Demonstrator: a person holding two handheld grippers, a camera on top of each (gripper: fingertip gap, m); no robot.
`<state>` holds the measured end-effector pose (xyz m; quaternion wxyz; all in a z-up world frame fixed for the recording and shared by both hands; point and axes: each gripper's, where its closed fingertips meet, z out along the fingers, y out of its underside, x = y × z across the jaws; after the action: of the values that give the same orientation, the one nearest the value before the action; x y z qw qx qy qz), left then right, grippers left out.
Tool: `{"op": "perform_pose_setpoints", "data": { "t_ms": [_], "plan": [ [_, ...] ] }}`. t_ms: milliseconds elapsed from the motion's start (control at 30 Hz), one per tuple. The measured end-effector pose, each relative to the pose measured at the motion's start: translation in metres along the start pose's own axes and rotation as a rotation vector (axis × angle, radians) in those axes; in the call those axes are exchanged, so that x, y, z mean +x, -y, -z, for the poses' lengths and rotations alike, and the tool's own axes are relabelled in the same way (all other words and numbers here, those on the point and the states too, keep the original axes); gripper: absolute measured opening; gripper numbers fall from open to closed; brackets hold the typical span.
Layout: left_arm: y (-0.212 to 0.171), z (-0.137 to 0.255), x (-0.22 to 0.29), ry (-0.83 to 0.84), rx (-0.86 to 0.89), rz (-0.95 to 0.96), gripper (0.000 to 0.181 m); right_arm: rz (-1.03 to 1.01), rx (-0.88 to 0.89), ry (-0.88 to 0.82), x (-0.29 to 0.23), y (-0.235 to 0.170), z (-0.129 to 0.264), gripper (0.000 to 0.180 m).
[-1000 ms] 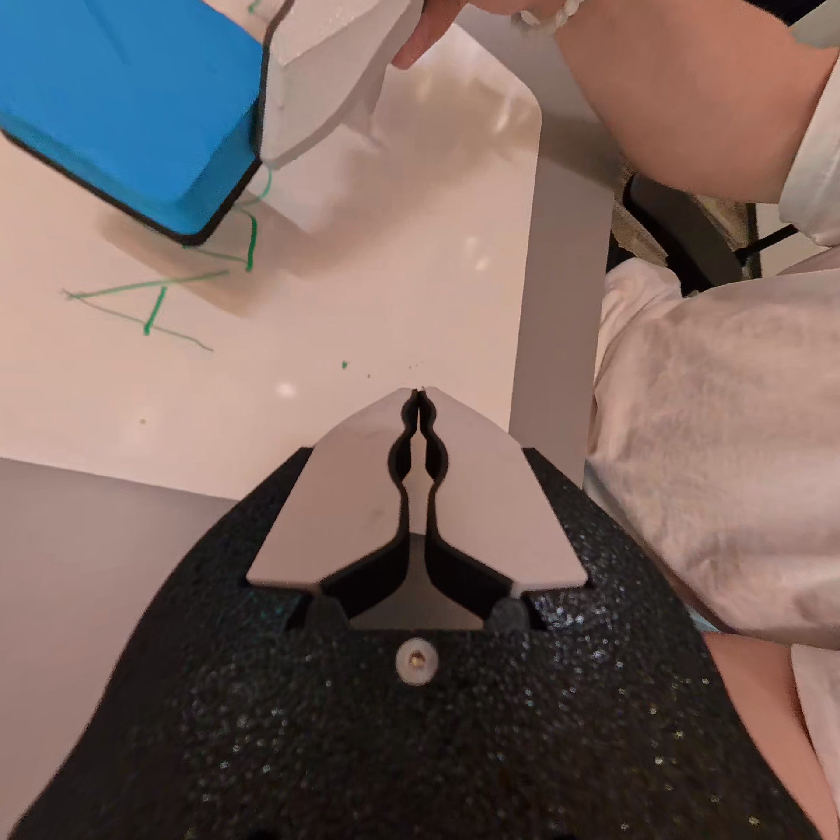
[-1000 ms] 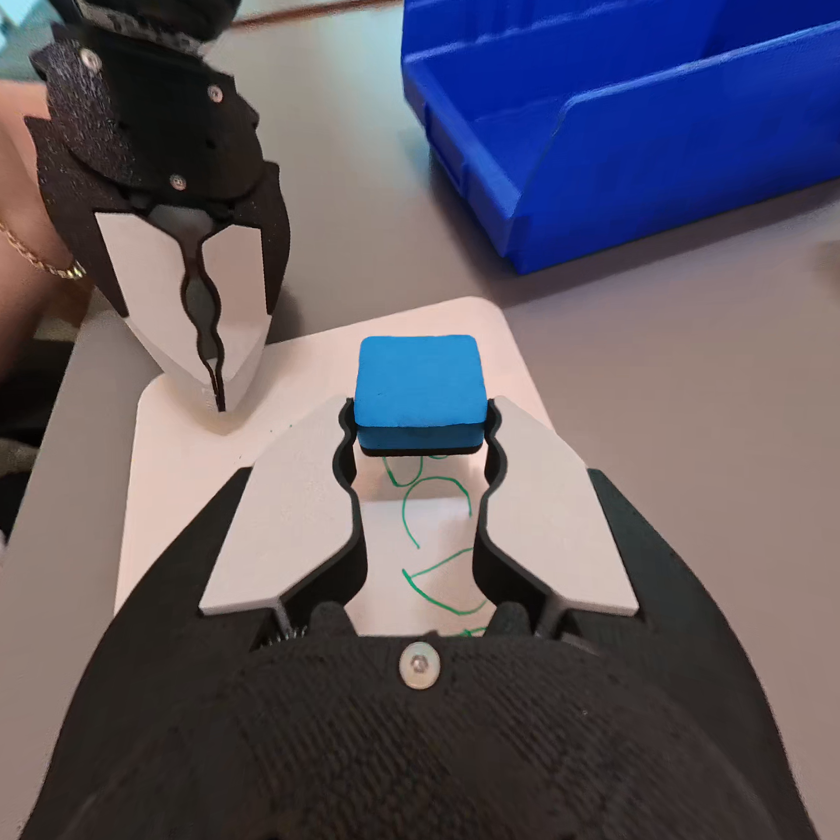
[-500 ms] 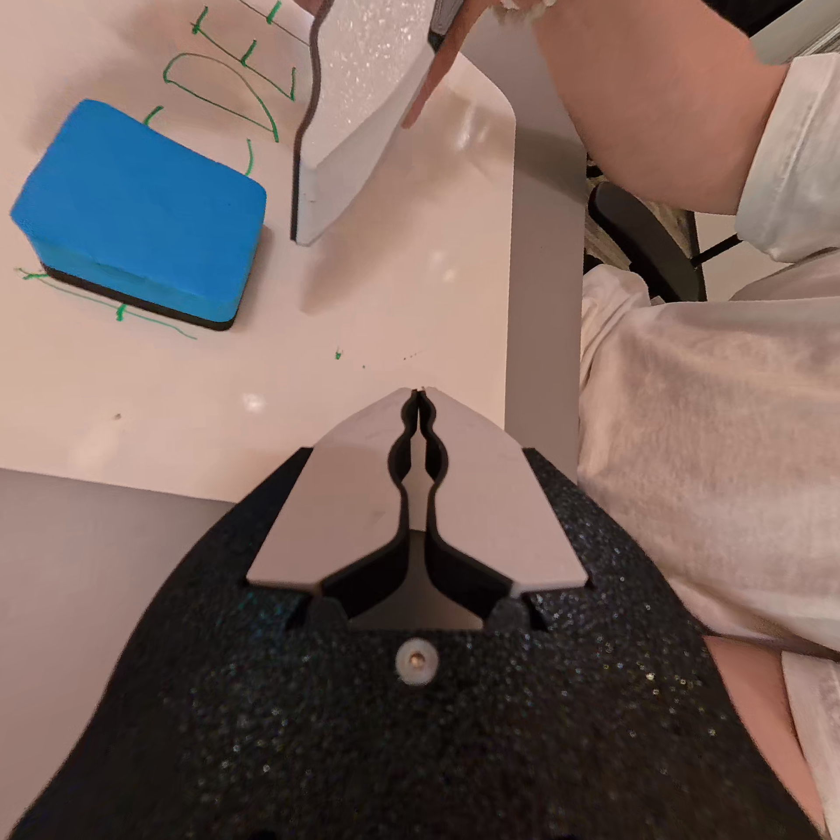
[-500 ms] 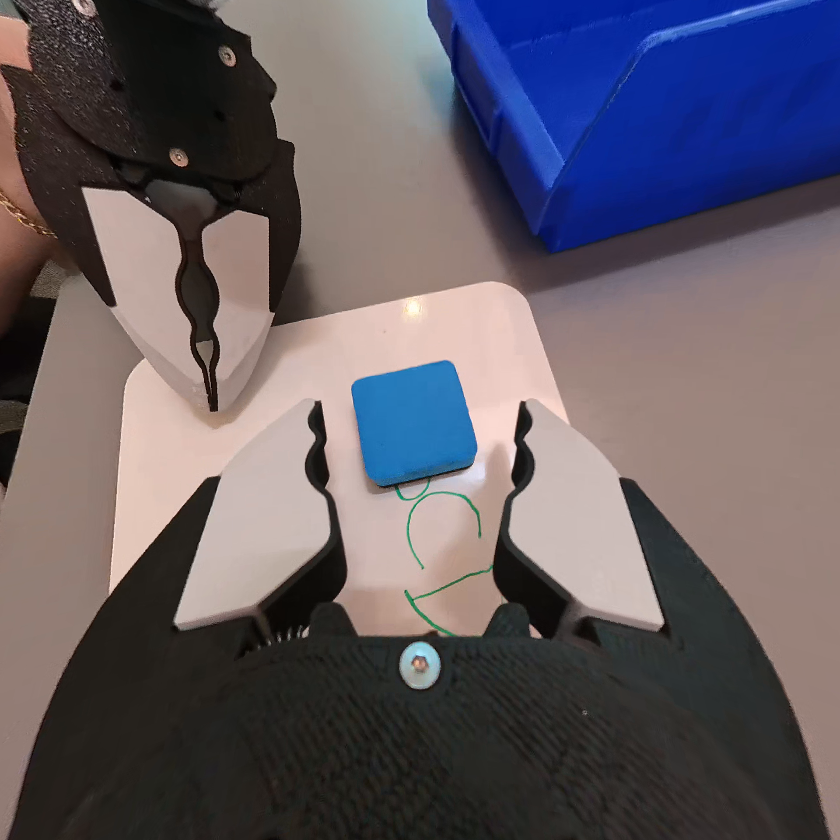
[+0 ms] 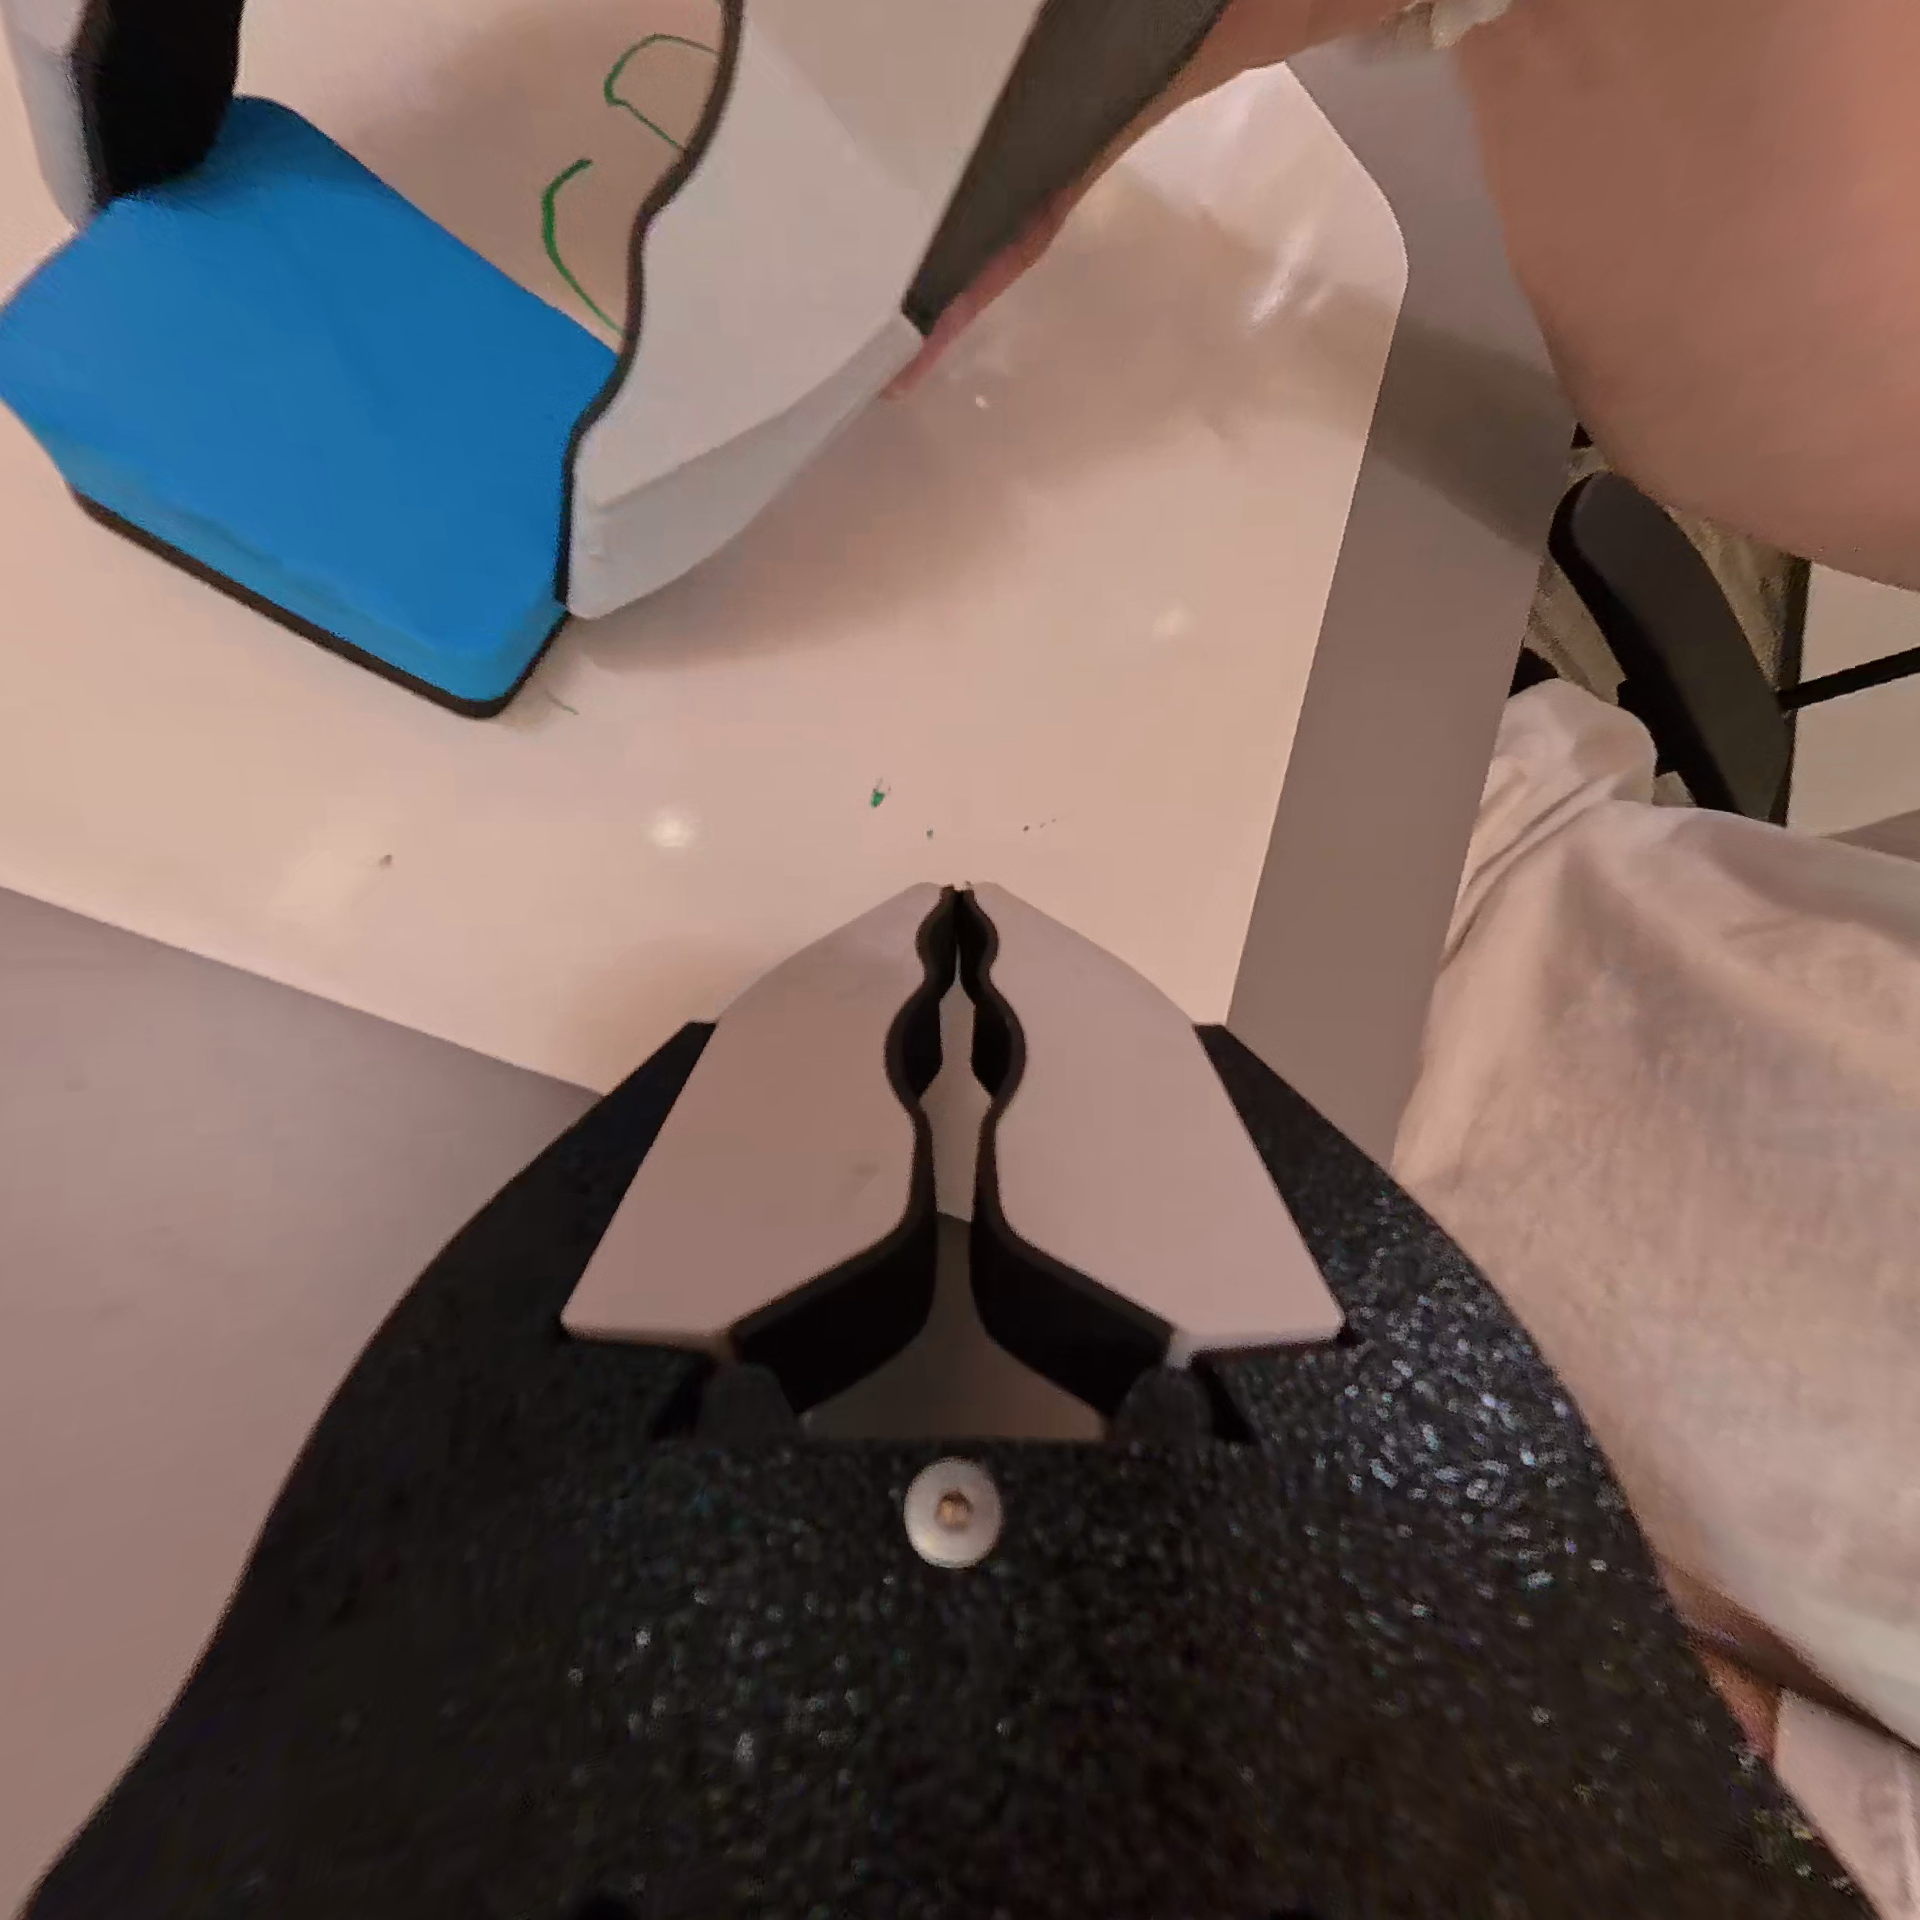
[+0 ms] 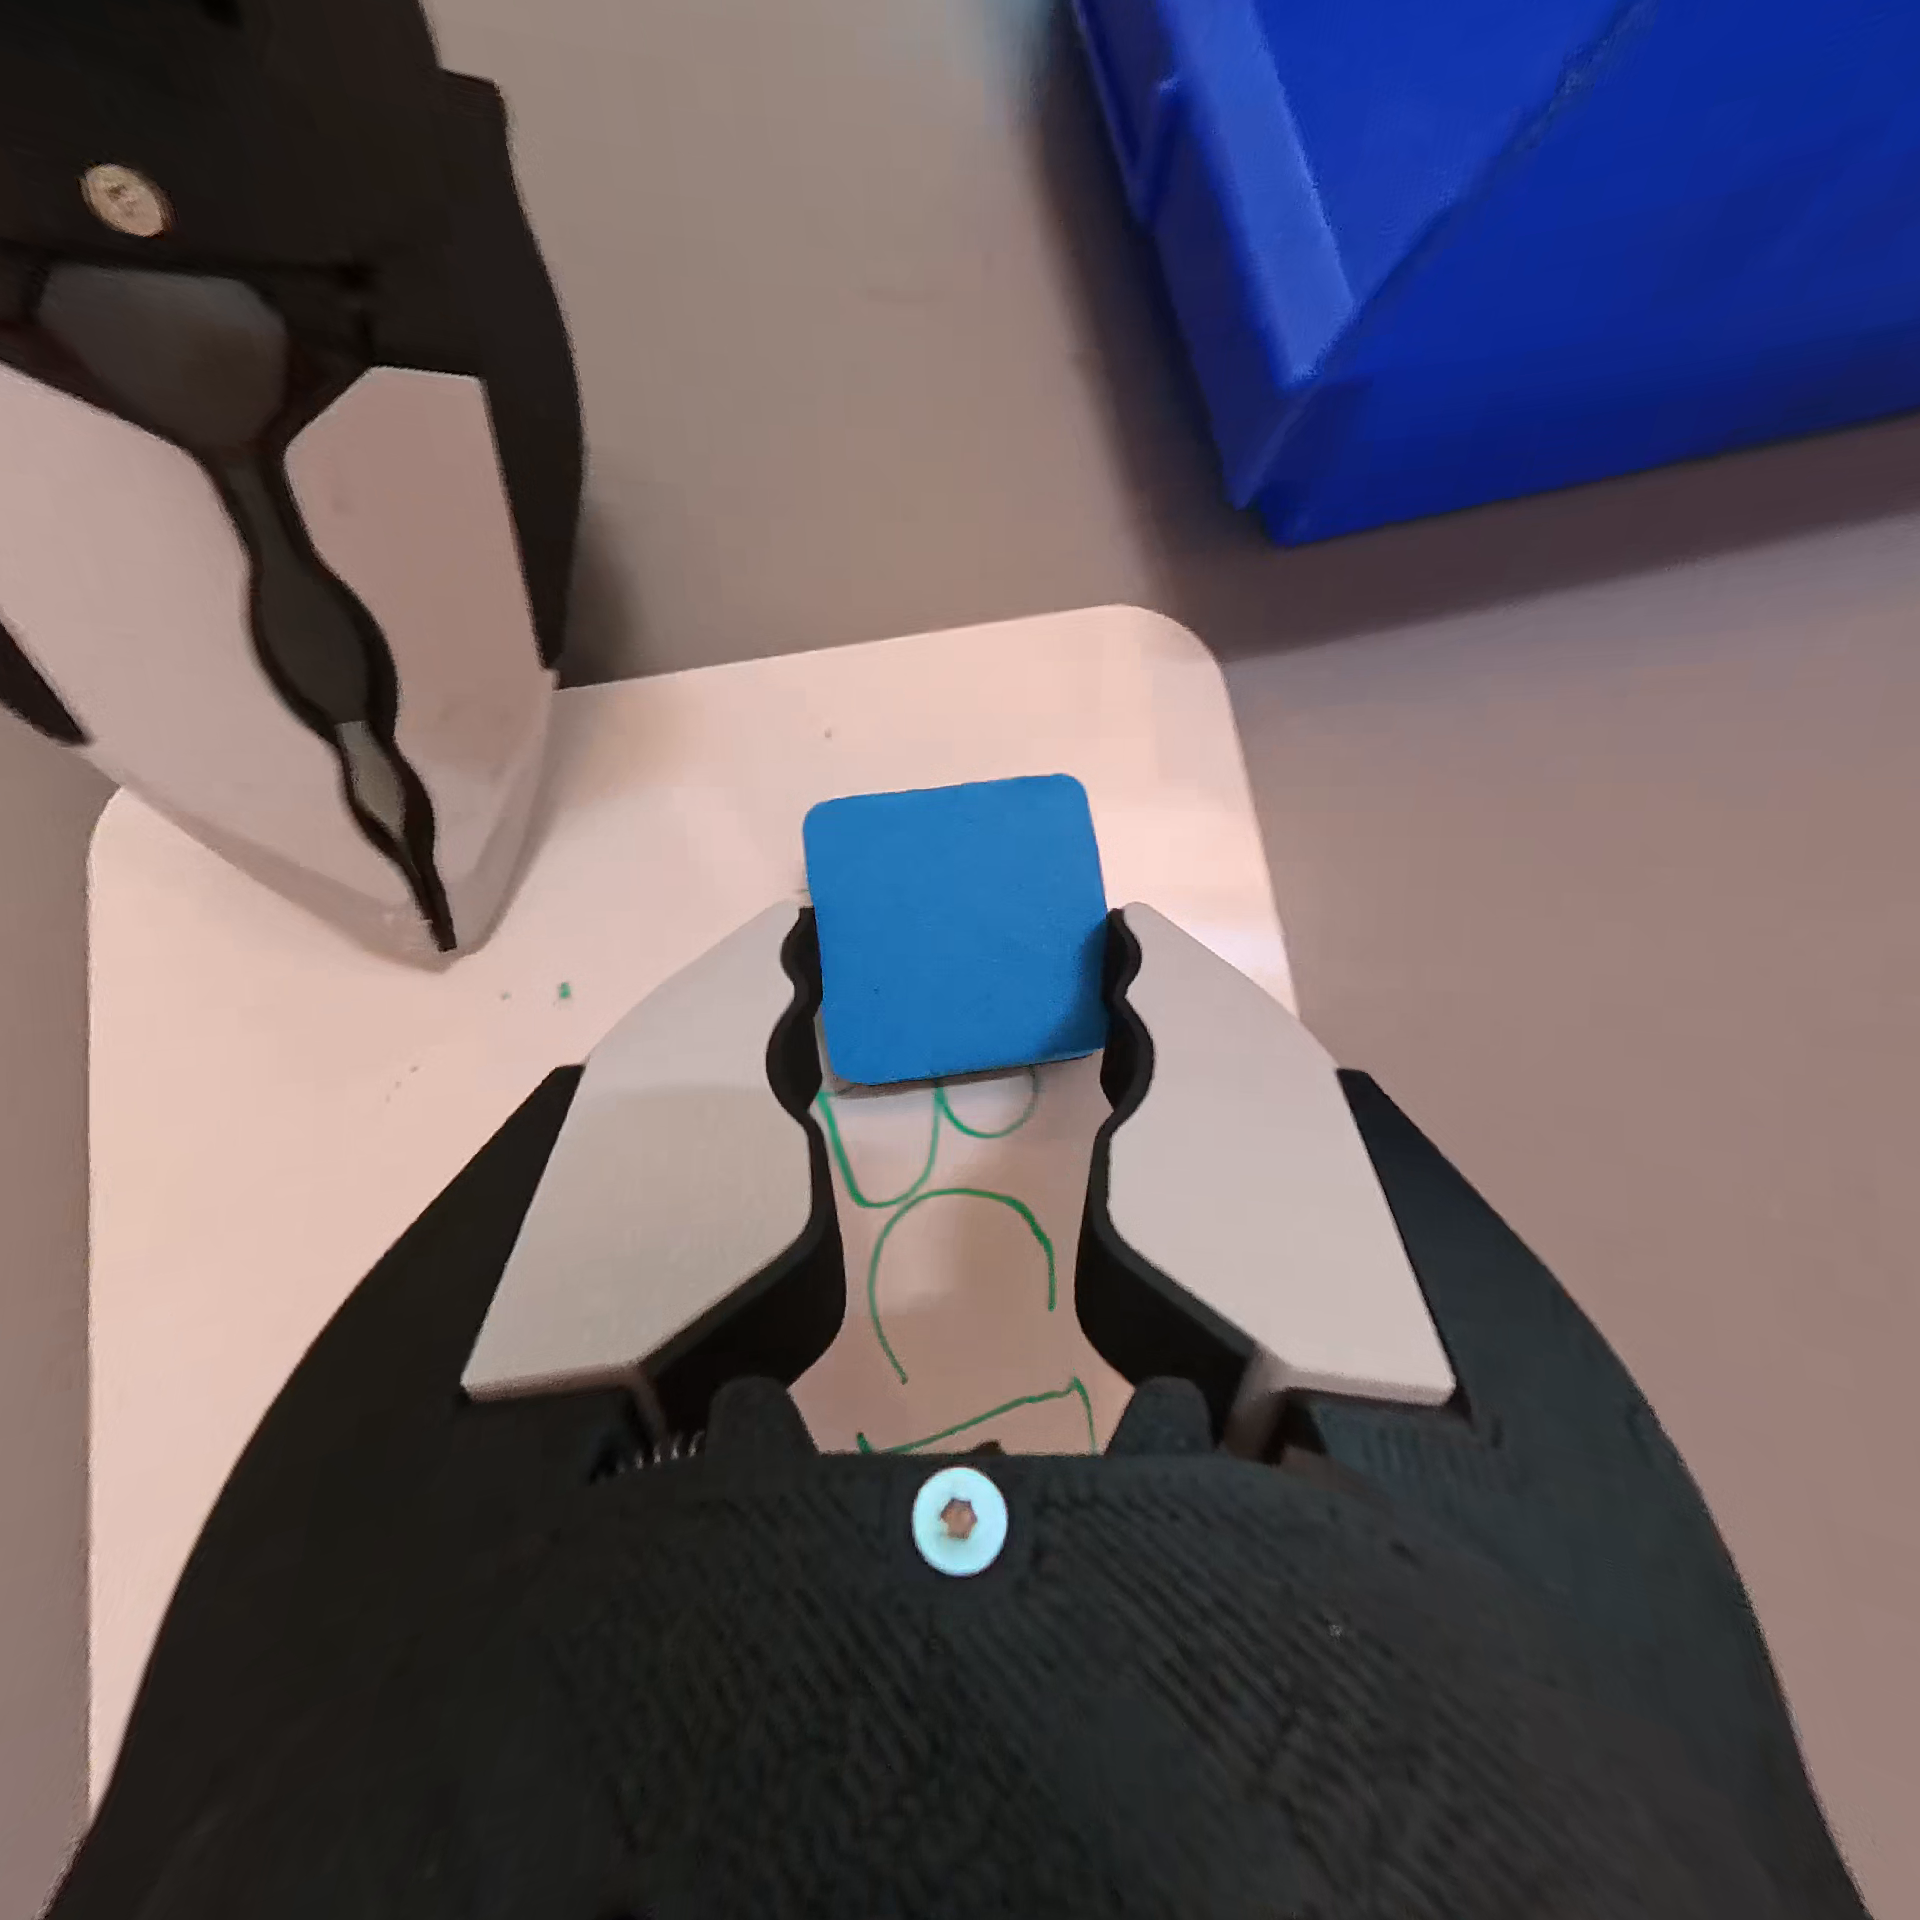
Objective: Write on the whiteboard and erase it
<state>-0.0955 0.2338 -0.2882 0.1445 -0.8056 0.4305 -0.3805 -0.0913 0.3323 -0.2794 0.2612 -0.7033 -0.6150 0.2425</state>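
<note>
A blue eraser (image 6: 951, 925) with a black base lies on the white whiteboard (image 6: 312, 1143), over the top of green writing (image 6: 935, 1226). My right gripper (image 6: 958, 920) is shut on the eraser, one pad pressed on each side. In the left wrist view the eraser (image 5: 281, 384) shows at the upper left with a right finger (image 5: 707, 416) against its side. My left gripper (image 5: 954, 891) is shut and empty, its tips down at the whiteboard (image 5: 935, 623) near a corner. It also shows in the right wrist view (image 6: 416, 914).
A blue bin (image 6: 1558, 260) stands on the grey table (image 6: 1558, 1039) beyond the board to the right. A person's white sleeve (image 5: 1662, 1143) and a black chair (image 5: 1662, 644) are to the right of the left gripper.
My right gripper held the eraser, opened and left it lying on the board, then came down and shut on it again. The left gripper stayed shut at the board's corner.
</note>
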Motion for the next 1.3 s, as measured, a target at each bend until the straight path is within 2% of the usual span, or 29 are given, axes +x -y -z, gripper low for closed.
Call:
{"op": "perform_pose_setpoints", "data": {
  "t_ms": [100, 167, 233, 300, 333, 433, 500, 567, 633, 767, 833, 900, 967, 1033, 1067, 1100, 1200, 1300],
  "plan": [
    [0.0, 0.0, 0.0, 0.0, 0.0, -0.004, 0.0, 0.128, -0.062, 0.168, -0.037, -0.002, 0.001, 0.053],
    [0.0, 0.0, 0.0, 0.001, 0.002, 0.002, 0.0, 0.151, -0.092, 0.13, -0.031, -0.005, 0.002, 0.053],
    [0.0, 0.0, -0.001, 0.003, 0.003, 0.003, 0.0, 0.008, -0.05, -0.044, 0.01, -0.003, 0.002, 0.052],
    [0.0, 0.0, -0.001, 0.003, 0.003, 0.005, 0.0, -0.055, 0.036, 0.016, 0.011, -0.001, 0.001, 0.053],
    [0.0, 0.0, -0.001, 0.002, 0.004, 0.007, 0.0, -0.02, 0.026, 0.029, 0.003, -0.002, 0.001, 0.053],
    [0.0, 0.0, -0.001, -0.001, 0.003, 0.008, 0.0, 0.154, -0.065, 0.214, -0.06, -0.009, 0.005, 0.053],
    [0.0, 0.0, 0.0, -0.005, -0.001, 0.001, 0.0, 0.186, -0.124, 0.175, -0.068, -0.018, 0.012, 0.053],
    [0.0, 0.0, 0.0, -0.002, 0.002, 0.004, 0.0, 0.082, -0.054, 0.097, -0.056, -0.018, 0.013, 0.052],
    [0.0, 0.001, 0.0, 0.002, 0.001, 0.008, 0.0, 0.042, 0.027, 0.102, -0.063, -0.019, 0.015, 0.052],
    [-0.001, 0.013, -0.017, 0.076, 0.045, 0.06, 0.0, 0.206, -0.07, 0.176, -0.115, -0.028, 0.021, 0.053],
    [-0.001, 0.015, -0.019, 0.07, 0.055, 0.077, 0.0, 0.175, -0.058, 0.117, -0.107, -0.026, 0.019, 0.053],
    [0.001, 0.011, -0.017, 0.078, 0.052, 0.056, 0.0, 0.013, 0.013, 0.012, -0.072, -0.022, 0.017, 0.052],
    [0.004, 0.006, -0.013, 0.068, 0.043, 0.043, 0.0, 0.026, 0.036, 0.091, -0.079, -0.021, 0.017, 0.052],
    [0.004, 0.005, -0.012, 0.07, 0.043, 0.035, 0.0, 0.15, -0.009, 0.275, -0.123, -0.022, 0.018, 0.053],
    [0.004, 0.005, -0.012, 0.067, 0.043, 0.036, 0.0, 0.221, -0.04, 0.261, -0.128, -0.025, 0.018, 0.053],
    [0.004, 0.005, -0.012, 0.064, 0.043, 0.039, 0.0, 0.248, -0.061, 0.221, -0.123, -0.025, 0.018, 0.053],
    [0.004, 0.005, -0.012, 0.059, 0.04, 0.037, 0.0, 0.023, -0.027, -0.01, -0.049, -0.026, 0.02, 0.052],
    [0.004, 0.005, -0.012, 0.057, 0.041, 0.039, 0.0, -0.125, 0.043, -0.104, 0.011, -0.028, 0.022, 0.052]
  ]
}}
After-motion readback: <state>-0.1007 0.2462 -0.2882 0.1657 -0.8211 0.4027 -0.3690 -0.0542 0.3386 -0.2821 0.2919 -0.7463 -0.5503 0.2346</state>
